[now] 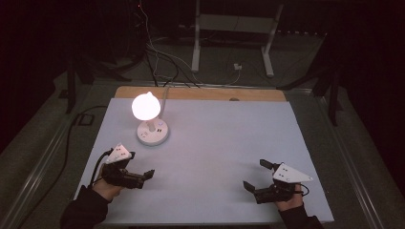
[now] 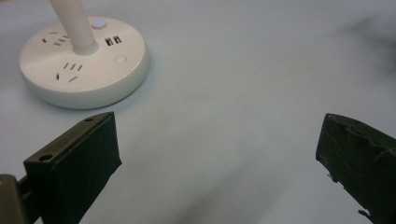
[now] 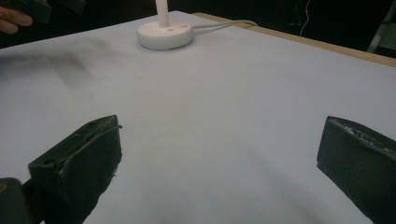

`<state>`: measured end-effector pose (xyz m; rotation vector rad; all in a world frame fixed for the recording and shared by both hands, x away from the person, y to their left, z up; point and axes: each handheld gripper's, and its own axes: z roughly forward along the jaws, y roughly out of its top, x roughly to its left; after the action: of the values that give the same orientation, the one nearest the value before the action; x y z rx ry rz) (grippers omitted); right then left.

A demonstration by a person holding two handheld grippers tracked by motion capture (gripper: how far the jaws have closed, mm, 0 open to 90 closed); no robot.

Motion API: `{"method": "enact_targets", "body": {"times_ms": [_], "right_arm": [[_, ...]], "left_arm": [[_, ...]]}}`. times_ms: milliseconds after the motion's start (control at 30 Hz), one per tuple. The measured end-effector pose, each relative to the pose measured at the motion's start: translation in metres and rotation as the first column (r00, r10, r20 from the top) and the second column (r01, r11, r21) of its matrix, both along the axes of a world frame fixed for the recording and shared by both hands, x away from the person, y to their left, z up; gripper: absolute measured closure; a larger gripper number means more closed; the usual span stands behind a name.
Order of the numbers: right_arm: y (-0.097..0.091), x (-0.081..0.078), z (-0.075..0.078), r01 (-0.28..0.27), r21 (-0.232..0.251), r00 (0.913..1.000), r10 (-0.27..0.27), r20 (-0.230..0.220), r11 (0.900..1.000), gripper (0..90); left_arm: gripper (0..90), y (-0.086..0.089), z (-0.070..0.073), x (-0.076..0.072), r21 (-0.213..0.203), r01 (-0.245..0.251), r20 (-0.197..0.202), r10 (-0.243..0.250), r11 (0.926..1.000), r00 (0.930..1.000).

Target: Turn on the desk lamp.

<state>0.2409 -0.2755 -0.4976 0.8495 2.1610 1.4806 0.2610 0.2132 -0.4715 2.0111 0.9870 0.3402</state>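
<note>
White plastic is seen in the lamp [image 1: 152, 125], whose round base [image 1: 153, 134] stands on the left rear part of the table [image 1: 224, 157], with a glowing globe head [image 1: 144, 106] carried above it on a short white stem [image 2: 74, 25]. Socket slots, a pair of USB ports and a small lit blue button [image 2: 98, 23] are noted on the base top in the left gripper view; a round blank button is seen nearer the rim. A pale cable [image 3: 224, 24] is seen leaving the base toward the far wooden edge [image 1: 200, 93] of the table. The left gripper [image 1: 143, 175] is held low over the near left of the pale sheet, near the lamp base but apart from it; its jaws are spread wide and nothing is held between them. The right gripper [image 1: 254, 175] is held over the near right of the sheet, well apart from the lamp, jaws likewise spread wide with bare surface between them. Each gripper is grasped by a hand entering from the bottom edge, dark sleeves being visible. Beyond the table, a dim floor with loose cables [image 1: 157, 57] and a white metal frame [image 1: 234, 38] is recorded.
</note>
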Motion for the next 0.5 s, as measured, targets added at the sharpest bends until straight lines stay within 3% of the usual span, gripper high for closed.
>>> {"method": "enact_targets", "body": {"times_ms": [433,500], "right_arm": [[0.0,0.0,0.0,-0.001,-0.002,1.0,0.001,-0.004,1.0,0.0],[0.0,0.0,0.0,0.0,0.0,1.0,0.0,-0.005,1.0,0.0]], "left_arm": [[0.2,0.01,-0.027,-0.029,0.016,0.014,0.028,-0.014,0.9998,0.9995],[0.2,0.012,-0.032,-0.03,0.029,0.005,0.006,-0.005,0.9996,1.0]]}}
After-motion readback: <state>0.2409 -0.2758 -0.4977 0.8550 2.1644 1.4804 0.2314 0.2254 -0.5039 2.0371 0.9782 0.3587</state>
